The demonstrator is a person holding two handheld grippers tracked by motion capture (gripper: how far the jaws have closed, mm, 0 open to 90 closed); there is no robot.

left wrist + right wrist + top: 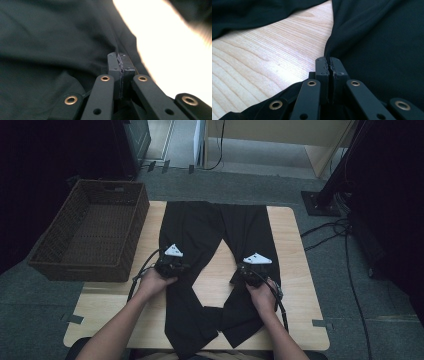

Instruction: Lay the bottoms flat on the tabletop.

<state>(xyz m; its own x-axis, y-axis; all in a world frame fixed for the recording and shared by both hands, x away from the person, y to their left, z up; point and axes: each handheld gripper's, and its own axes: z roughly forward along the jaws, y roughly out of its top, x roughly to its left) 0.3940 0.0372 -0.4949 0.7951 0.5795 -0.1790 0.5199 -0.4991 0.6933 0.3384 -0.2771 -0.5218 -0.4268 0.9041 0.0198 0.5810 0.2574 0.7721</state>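
A pair of black trousers (pixel 200 245) lies spread on the light wooden table (pixel 295 270) in the middle of the high view, waist toward the bottom edge of the frame and the two legs running up toward the far edge, splayed so that a wedge of bare wood shows between them. The left gripper (pixel 170 265) sits on the leg at centre left of the frame, at that leg's inner edge, held by the person's left hand (pixel 157 281). In the left gripper view its jaws stand pressed together at mid-frame with a thin fold of the dark cloth (pixel 62 45) running up out of the seam between them (the table shows as a washed-out bright patch at the upper right), so this gripper (pixel 121 61) is clamped on the trousers. The right gripper (pixel 248 271) rests on the other leg at centre right of the high view, also at the inner edge, with the right hand (pixel 262 295) behind it. In the right gripper view the gripper (pixel 328 65) has its jaws closed tight, and the edge of the black fabric (pixel 382 45) rises directly from the tips, pinched there; wood grain fills the left half of that frame. A brown wicker basket (pixel 117 265) stands at the upper left of the high view, overhanging the table's left side, well apart from both grippers
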